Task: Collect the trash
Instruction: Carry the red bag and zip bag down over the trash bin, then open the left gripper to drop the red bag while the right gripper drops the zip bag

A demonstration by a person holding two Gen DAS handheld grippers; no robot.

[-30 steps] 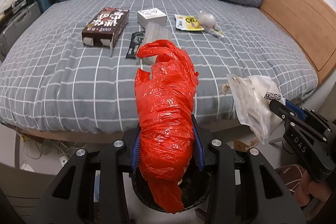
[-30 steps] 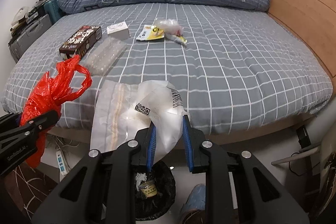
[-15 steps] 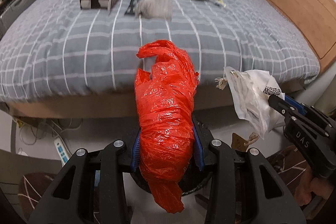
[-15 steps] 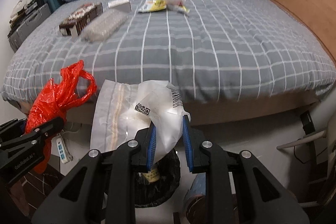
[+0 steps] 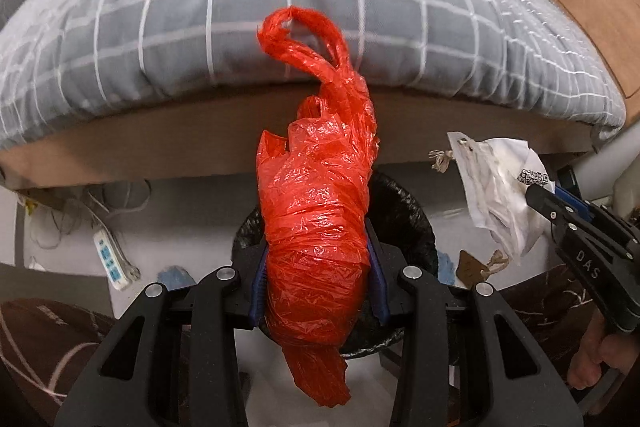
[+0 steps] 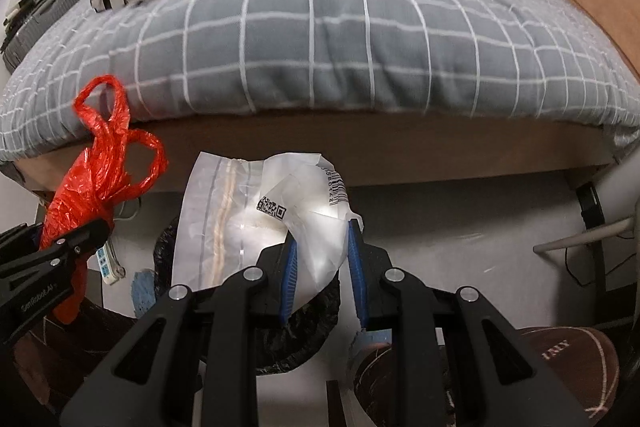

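- Left gripper (image 5: 318, 277): jaws clamped on the red bag (image 5: 318, 211), its long axis running away from the jaws, directly over the black bin (image 5: 404, 215).
- Right gripper (image 6: 322, 273): jaws clamped on the clear packet (image 6: 256, 223), over the bin's right side.
- Far: more litter on the bed (image 6: 320, 39).

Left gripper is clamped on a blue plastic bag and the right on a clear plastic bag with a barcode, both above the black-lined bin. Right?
Not quite: the plastic bag in the left gripper is red, not blue, as the left wrist view shows. The right gripper does clamp the clear barcoded bag above the black-lined bin.
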